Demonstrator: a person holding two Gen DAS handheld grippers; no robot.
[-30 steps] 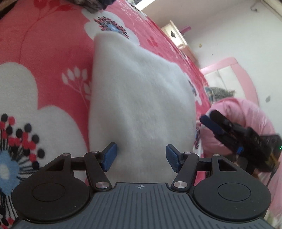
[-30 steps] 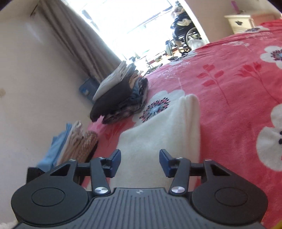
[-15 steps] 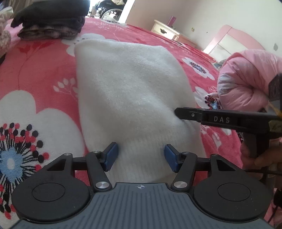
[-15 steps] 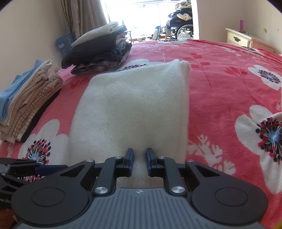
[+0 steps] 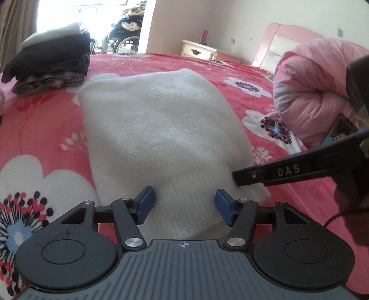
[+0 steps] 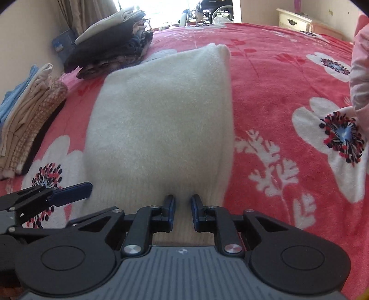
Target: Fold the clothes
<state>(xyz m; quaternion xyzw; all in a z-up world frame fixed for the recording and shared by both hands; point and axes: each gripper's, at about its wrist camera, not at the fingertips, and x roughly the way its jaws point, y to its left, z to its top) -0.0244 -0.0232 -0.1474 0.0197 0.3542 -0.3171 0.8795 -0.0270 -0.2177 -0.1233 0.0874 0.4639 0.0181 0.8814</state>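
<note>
You are holding the left hand-held gripper (image 5: 183, 205) with jaws apart over the near ribbed hem of the sweater (image 5: 161, 129), gripping nothing. Your right hand-held gripper (image 6: 182, 211) is pinching that hem, jaws nearly together. The folded white sweater is lying flat on the bed (image 6: 288, 92), near the clothes stack (image 6: 110, 43).

Sunlit window (image 5: 69, 13), cream nightstand (image 5: 198, 49), pink headboard (image 5: 283, 43)
</note>
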